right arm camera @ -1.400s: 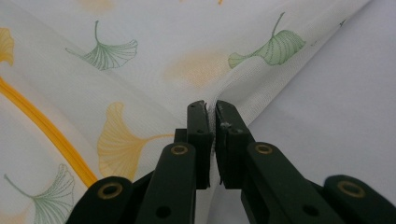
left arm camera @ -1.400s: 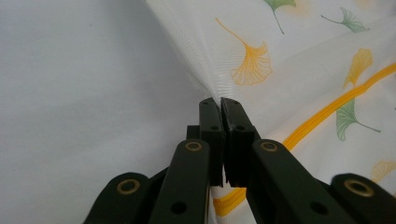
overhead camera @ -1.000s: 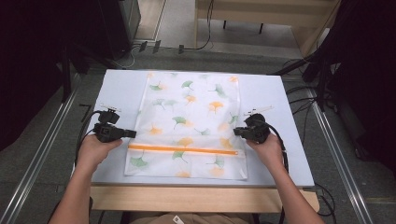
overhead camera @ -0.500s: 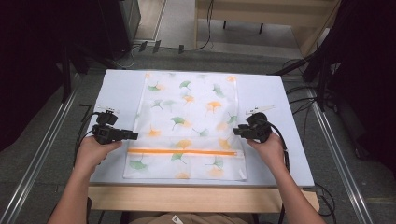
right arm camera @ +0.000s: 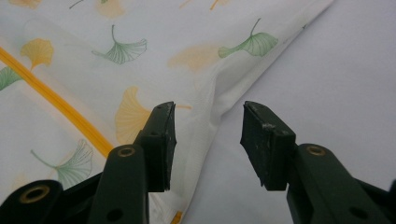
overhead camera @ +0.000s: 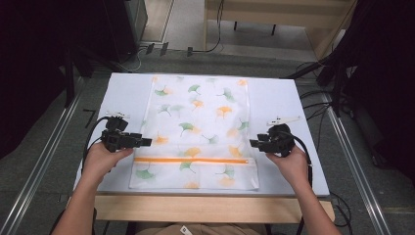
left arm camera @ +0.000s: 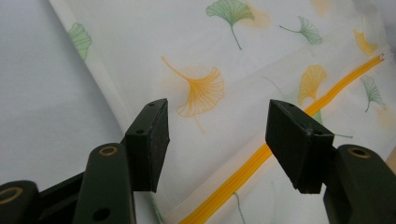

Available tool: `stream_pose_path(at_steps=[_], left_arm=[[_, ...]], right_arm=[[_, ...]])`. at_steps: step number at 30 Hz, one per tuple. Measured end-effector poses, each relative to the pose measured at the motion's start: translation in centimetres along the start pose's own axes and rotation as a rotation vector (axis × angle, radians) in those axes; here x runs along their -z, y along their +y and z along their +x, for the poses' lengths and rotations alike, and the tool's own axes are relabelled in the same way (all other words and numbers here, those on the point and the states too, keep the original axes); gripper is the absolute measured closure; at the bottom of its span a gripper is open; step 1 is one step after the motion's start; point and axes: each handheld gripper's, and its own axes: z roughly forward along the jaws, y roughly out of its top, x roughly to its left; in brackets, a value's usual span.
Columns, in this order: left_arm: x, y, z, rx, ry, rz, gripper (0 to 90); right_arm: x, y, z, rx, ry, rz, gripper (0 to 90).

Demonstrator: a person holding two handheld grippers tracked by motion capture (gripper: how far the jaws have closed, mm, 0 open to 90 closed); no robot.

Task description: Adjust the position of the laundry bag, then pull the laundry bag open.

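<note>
A white mesh bag (overhead camera: pixel 200 117) printed with green and orange ginkgo leaves lies flat on the pale table (overhead camera: pixel 122 93). An orange zipper (overhead camera: pixel 193 160) runs across its near end. My left gripper (overhead camera: pixel 148 142) is at the bag's left edge. Its jaws have just been opening and stand wide over the fabric (left arm camera: pixel 196 46) and zipper (left arm camera: pixel 261 154) without pinching either. My right gripper (overhead camera: pixel 253 143) is at the bag's right edge. Its jaws have also just been opening. The bag's hem (right arm camera: pixel 212 121) lies between them, slightly puckered and not pressed.
The table's wooden front edge (overhead camera: pixel 205 208) is close to the person. Metal rails (overhead camera: pixel 44 161) run along the floor on both sides. Cables (overhead camera: pixel 318 105) lie at the right, and dark equipment stands around the table.
Both grippers have let go of the bag's side edges. The right gripper has drawn back a little to the right. The left one has hardly moved.
</note>
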Motion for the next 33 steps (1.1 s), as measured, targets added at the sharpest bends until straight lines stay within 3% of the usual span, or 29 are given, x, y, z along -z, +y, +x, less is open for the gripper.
stream_pose_path(at_steps=[8, 13, 17, 20, 24, 33], left_arm=[[-0.6, 0.4, -0.7, -0.018, -0.017, 0.012, 40.2], [-1.3, 0.8, -1.2, -0.034, -0.036, 0.017, 40.1], [-2.1, 1.2, -1.7, -0.052, -0.047, 0.031, 40.2], [-2.4, 1.2, -1.8, -0.060, -0.052, 0.041, 40.2], [-2.8, 1.2, -1.8, -0.065, -0.057, 0.049, 40.3], [-3.2, 1.3, -2.4, -0.084, -0.063, 0.048, 40.4]], right_arm=[[1.1, -1.5, 0.7, 0.001, 0.007, -0.007, 58.1], [0.0, -1.5, 0.8, -0.012, 0.014, -0.011, 78.6], [-1.4, -0.9, 1.1, -0.036, 0.044, 0.005, 88.4], [-2.4, -0.6, 1.5, -0.027, 0.040, 0.017, 89.6], [-4.3, -0.5, 1.9, 0.003, 0.022, 0.092, 89.7], [-4.2, -1.3, 0.4, -0.039, -0.021, 0.106, 89.7]])
